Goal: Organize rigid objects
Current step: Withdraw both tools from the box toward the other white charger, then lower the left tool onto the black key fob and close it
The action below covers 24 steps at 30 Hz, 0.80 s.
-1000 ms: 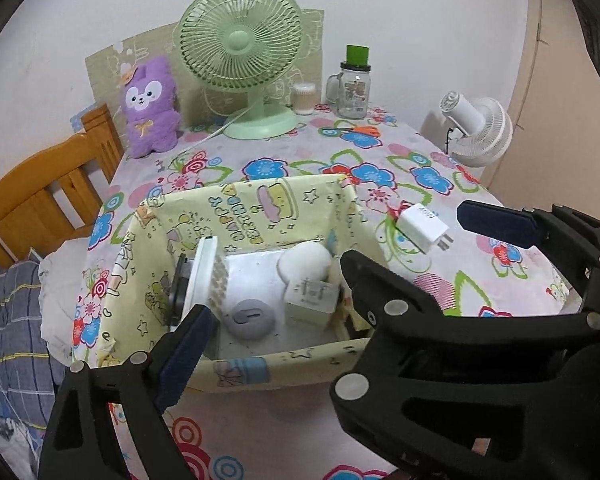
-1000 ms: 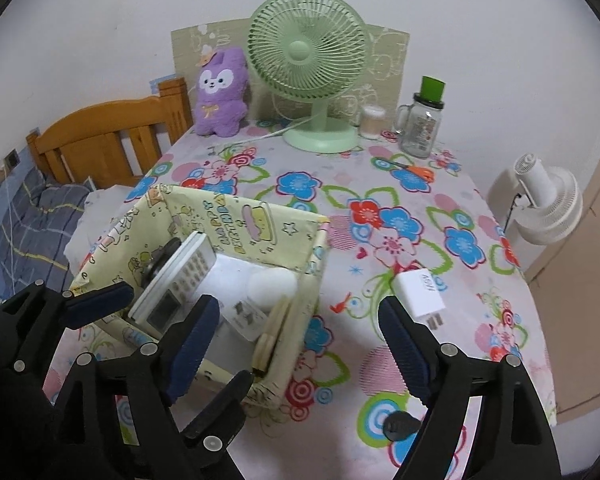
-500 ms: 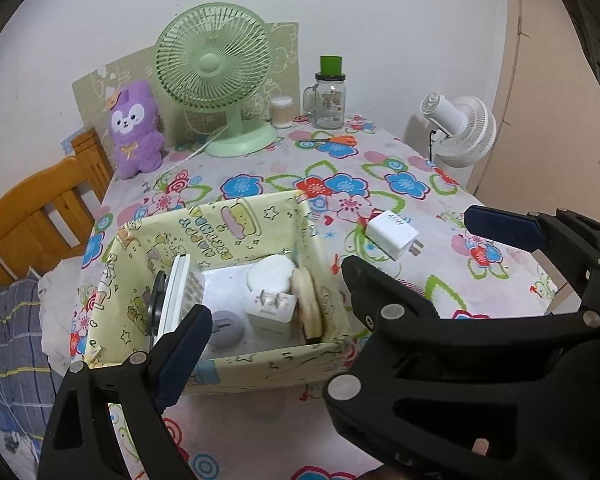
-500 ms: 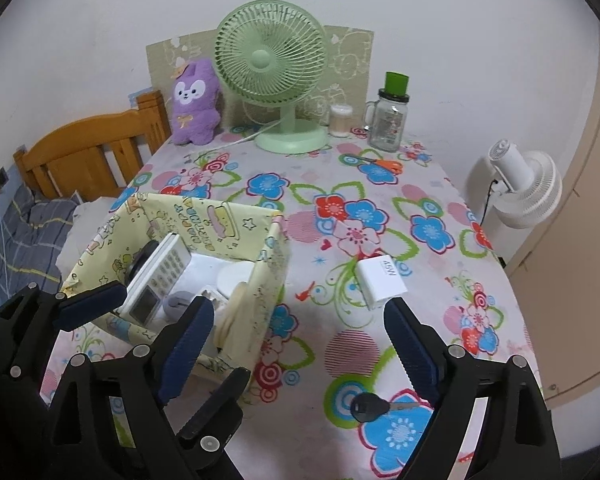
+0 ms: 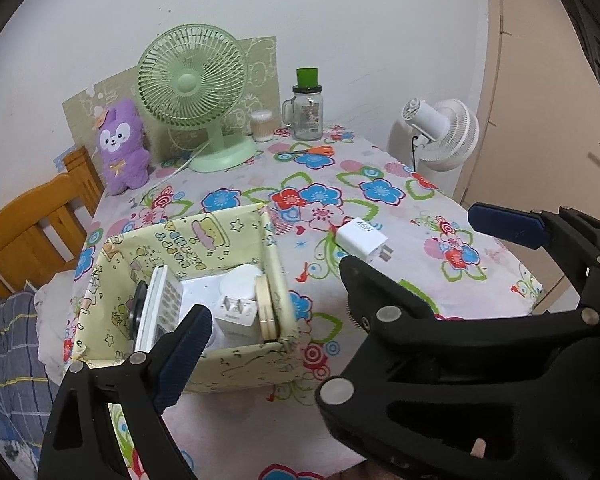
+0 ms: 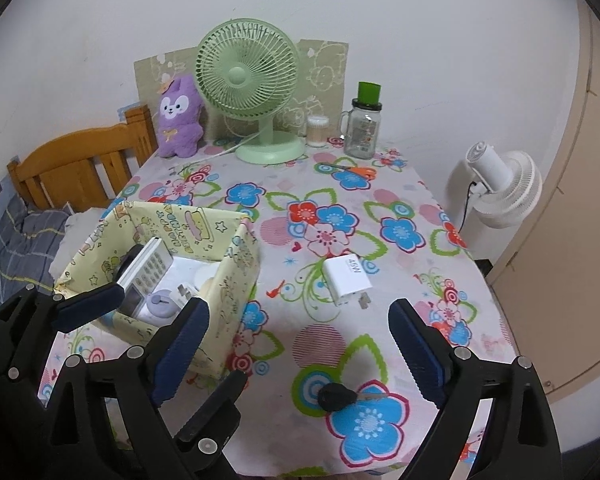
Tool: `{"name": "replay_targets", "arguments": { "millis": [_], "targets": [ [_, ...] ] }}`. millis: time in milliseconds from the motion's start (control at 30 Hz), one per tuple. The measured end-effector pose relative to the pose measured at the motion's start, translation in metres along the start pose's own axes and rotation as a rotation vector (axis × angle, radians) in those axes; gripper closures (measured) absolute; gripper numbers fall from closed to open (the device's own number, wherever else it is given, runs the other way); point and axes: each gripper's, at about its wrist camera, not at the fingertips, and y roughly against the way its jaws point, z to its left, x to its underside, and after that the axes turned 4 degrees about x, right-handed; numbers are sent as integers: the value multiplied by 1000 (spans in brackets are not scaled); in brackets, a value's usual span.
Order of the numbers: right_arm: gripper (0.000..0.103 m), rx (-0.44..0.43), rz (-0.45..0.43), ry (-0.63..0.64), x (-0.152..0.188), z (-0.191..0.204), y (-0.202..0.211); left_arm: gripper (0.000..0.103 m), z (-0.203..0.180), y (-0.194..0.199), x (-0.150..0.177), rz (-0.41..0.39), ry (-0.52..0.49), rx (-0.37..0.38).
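A yellow patterned box (image 5: 236,364) (image 6: 236,264) sits at the table's front left. It holds a white remote (image 6: 146,276), a white plug adapter (image 5: 236,312), a round wooden disc (image 5: 266,308) and other small items. A white 45W charger (image 5: 362,236) (image 6: 346,280) lies on the flowered cloth right of the box. A black key (image 6: 336,396) lies near the front edge. My left gripper (image 5: 332,284) is open and empty above the box and charger. My right gripper (image 6: 300,344) is open and empty, in front of the charger and above the key.
At the back stand a green desk fan (image 6: 248,88), a purple plush (image 6: 180,116), a glass jar with green lid (image 6: 364,128), a cotton swab pot (image 6: 316,130) and orange scissors (image 5: 308,151). A white floor fan (image 6: 500,184) stands right of the table, a wooden bed frame (image 6: 80,168) left.
Both grippers have pulled back and risen, so the table looks farther away and more of it shows. The objects have not moved. Both grippers stay open.
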Motion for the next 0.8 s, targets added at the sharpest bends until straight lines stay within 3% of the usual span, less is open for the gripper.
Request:
{"name": "replay_targets", "arguments": {
  "millis": [800],
  "targets": [
    [7,45,12,-59,34,-52,-3,2,-51,-20,14,-13,-10,20]
  ]
}}
